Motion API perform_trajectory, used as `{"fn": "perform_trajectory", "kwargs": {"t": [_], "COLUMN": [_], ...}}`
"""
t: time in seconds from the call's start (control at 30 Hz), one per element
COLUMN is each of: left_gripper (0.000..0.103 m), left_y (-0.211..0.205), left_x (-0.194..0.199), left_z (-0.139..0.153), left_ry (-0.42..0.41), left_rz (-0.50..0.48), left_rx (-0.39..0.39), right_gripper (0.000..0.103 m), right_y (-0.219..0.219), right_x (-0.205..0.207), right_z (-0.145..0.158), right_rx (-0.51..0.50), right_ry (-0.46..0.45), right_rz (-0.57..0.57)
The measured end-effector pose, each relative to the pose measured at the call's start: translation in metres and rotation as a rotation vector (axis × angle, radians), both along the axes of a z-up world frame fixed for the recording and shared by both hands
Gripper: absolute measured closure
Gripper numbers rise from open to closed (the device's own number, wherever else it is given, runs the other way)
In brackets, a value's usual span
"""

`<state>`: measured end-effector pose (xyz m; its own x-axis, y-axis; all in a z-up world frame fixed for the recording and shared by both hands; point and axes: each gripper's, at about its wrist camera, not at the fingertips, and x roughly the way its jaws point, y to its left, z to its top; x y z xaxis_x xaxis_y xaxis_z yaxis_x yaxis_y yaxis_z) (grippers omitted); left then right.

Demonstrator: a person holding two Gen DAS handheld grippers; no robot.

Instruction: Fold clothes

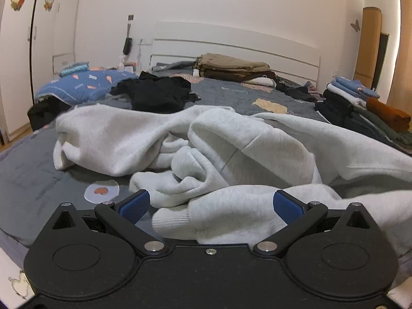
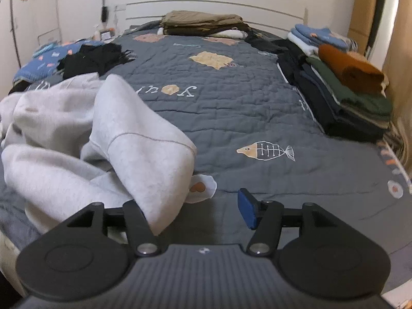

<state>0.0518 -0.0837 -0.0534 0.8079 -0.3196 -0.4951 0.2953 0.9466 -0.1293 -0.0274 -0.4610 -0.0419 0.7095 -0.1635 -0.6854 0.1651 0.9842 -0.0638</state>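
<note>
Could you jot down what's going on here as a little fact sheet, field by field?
Place: a bed with a grey quilt
Garment being handled: light grey sweatshirt, crumpled, not yet folded
Left gripper: open, a sweatshirt cuff lying between its pads, not pinched
Right gripper: open, sweatshirt fabric draped over its left finger
Folded stack: along the quilt's right side, a rust-brown item on top
Second stack: by the headboard, tan on top
Black clothes: loose heap, unfolded
</note>
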Motion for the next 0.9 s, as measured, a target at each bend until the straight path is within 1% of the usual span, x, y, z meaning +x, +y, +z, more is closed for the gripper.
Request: {"fn": "perform_trajectory", "kwargs": {"t": [0.13,0.23,0.27,0.3,0.37,0.4,0.5,0.57,0.6,0.7,0.83,0.9], "left_gripper": [0.0,0.0,0.0,0.0,0.0,0.0,0.0,0.0,0.0,0.0,0.0,0.0], "left_y": [-0.003,-0.008,-0.009,-0.01,-0.012,-0.013,-0.015,-0.015,-0.016,-0.016,-0.019,-0.022], "left_x": [0.0,-0.003,-0.004,-0.005,-0.005,-0.005,-0.005,-0.004,-0.004,-0.004,-0.004,-0.003], "left_z": [0.002,0.002,0.002,0.002,0.003,0.003,0.004,0.003,0.002,0.001,-0.002,-0.004], "left_ry": [0.012,0.006,0.006,0.007,0.008,0.009,0.016,0.022,0.024,0.026,0.04,0.055], "left_rz": [-0.02,-0.049,-0.06,-0.068,-0.074,-0.075,-0.077,-0.078,-0.079,-0.086,-0.101,-0.115], "left_rx": [-0.02,-0.016,-0.016,-0.018,-0.02,-0.02,-0.022,-0.021,-0.021,-0.018,-0.006,0.0], "right_gripper": [0.044,0.044,0.044,0.044,0.044,0.044,0.044,0.044,0.044,0.044,0.044,0.044], "right_y": [0.008,0.012,0.011,0.009,-0.002,-0.006,-0.014,-0.015,-0.015,-0.009,0.008,0.019], "right_x": [-0.009,-0.013,-0.015,-0.018,-0.017,-0.016,-0.012,-0.012,-0.012,-0.01,-0.011,-0.01], "right_z": [-0.001,0.008,0.012,0.016,0.021,0.021,0.02,0.018,0.017,0.019,0.023,0.024], "right_rx": [-0.024,-0.045,-0.023,0.032,0.153,0.197,0.275,0.321,0.321,0.26,0.192,0.103], "right_ry": [-0.002,-0.047,-0.079,-0.111,-0.143,-0.155,-0.172,-0.203,-0.213,-0.223,-0.229,-0.244], "right_rz": [-0.008,-0.019,-0.013,0.004,0.025,0.029,0.026,0.038,0.031,0.005,0.038,0.038]}}
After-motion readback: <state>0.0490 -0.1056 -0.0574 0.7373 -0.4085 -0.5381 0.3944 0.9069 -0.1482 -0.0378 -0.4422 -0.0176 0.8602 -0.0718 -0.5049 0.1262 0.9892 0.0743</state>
